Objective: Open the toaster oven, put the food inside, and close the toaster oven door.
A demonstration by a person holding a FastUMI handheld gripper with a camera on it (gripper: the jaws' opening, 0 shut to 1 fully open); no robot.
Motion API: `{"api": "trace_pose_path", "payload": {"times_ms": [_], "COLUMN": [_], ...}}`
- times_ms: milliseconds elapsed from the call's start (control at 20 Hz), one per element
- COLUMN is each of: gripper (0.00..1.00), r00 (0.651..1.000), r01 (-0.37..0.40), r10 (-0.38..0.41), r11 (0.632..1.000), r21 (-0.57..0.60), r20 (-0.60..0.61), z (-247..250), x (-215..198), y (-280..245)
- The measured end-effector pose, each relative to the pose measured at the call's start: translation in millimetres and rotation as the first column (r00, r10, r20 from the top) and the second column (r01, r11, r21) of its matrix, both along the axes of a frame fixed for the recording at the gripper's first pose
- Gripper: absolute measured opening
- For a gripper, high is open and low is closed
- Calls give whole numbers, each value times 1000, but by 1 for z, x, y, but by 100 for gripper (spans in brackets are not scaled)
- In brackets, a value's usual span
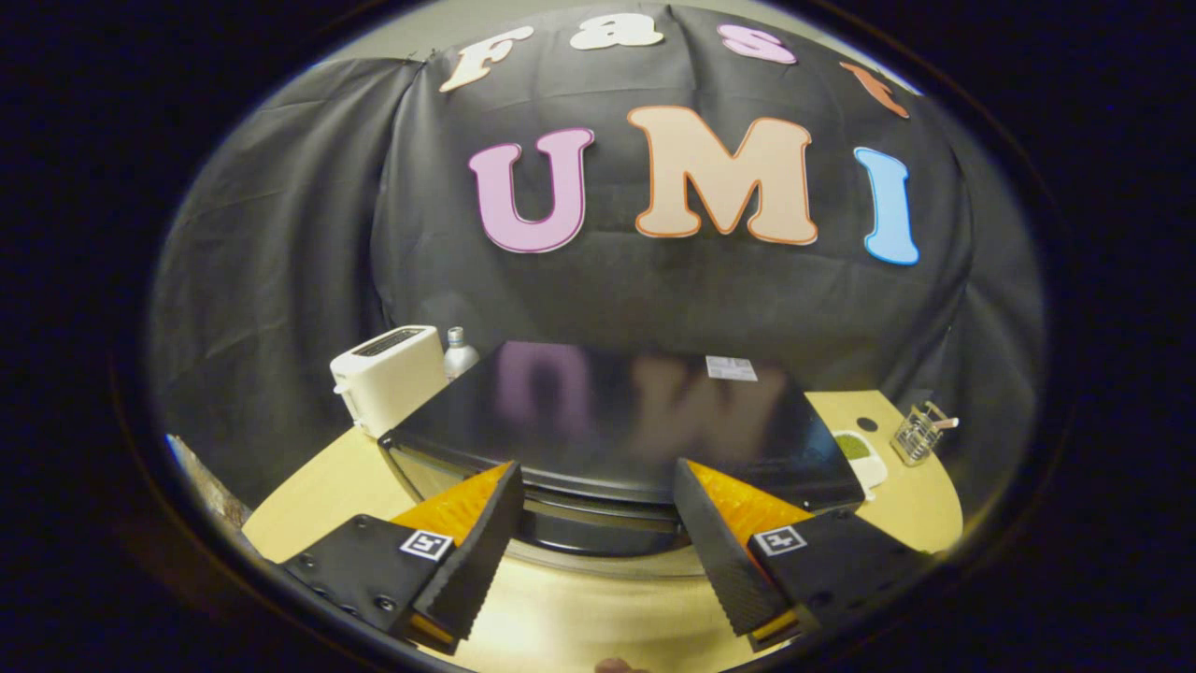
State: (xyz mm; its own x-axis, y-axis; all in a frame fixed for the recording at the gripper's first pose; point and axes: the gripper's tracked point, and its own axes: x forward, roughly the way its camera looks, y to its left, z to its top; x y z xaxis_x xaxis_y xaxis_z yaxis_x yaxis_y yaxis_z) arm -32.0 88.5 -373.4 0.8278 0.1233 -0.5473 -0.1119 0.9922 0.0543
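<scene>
The black toaster oven (617,411) stands on the pale wooden table (579,617), seen from above so its glossy top fills the middle. Its front edge and door handle (603,523) lie just ahead of my fingertips, and the door looks closed. My gripper (598,486) is open, the two fingers (476,551) spread wide on either side of the handle, touching nothing. A white dish with green food (855,453) sits to the right of the oven, partly hidden by its corner.
A white pop-up toaster (388,374) and a small grey bottle (458,353) stand behind the oven's left corner. A small wire basket (920,432) sits at the table's far right. The black cloth wall hangs close behind.
</scene>
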Motion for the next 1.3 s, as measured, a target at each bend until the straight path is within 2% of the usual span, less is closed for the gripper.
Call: {"api": "trace_pose_path", "payload": {"times_ms": [150,450,750,1300], "gripper": [100,100,100,100], "r00": [999,995,973,931], "r01": [25,-24,-46,-88], "r10": [-22,27,54,93], "r11": [998,999,998,996], "r21": [54,30,43,28], "r20": [-44,-100,-226,-352], "z": [-4,-13,-51,-110], "x": [-21,-76,-139,-183], "y": [0,3,4,14]}}
